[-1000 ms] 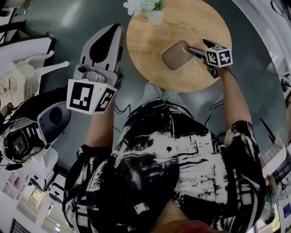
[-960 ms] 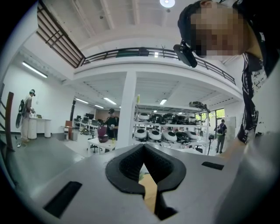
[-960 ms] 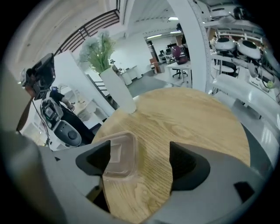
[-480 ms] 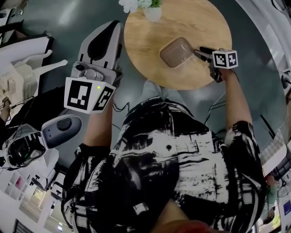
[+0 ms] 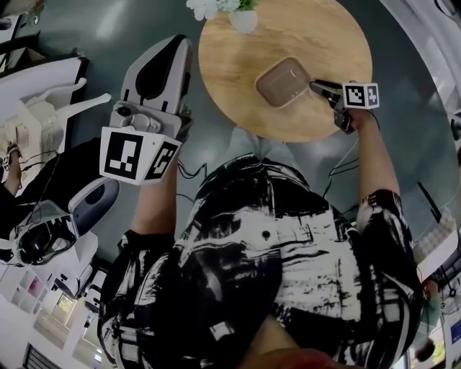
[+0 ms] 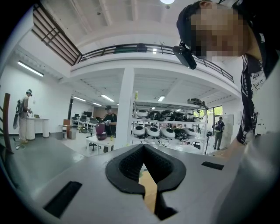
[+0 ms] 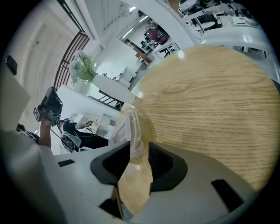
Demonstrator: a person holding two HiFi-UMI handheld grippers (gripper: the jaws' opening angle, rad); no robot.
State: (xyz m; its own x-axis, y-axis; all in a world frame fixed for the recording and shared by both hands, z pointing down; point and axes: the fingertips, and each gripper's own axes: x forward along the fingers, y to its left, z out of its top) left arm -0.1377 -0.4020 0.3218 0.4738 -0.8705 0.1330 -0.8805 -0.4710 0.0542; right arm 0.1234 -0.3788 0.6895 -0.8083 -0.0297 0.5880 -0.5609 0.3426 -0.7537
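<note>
A clear plastic container [image 5: 282, 81] lies on the round wooden table [image 5: 238, 72]. My right gripper [image 5: 319, 87] reaches it from the right and is shut on its near rim. In the right gripper view, the thin clear rim [image 7: 132, 139] is pinched between the two dark pads of the gripper [image 7: 136, 154], and the container stands tilted on edge. My left gripper [image 5: 171, 45] is held up in the air left of the table, away from everything. Its jaws [image 6: 143, 148] are shut with nothing between them, pointing out into the room.
A white vase with pale flowers [image 5: 241, 18] stands at the table's far edge, and shows as a vase with a green plant [image 7: 84, 68] in the right gripper view. White machines and a bench [image 5: 43, 216] crowd the floor at the left. People stand far off in the hall [image 6: 110, 121].
The right gripper's jaws, open around the container's edge a second ago, have shut on its rim and rolled, tipping it. The left gripper has hardly moved.
</note>
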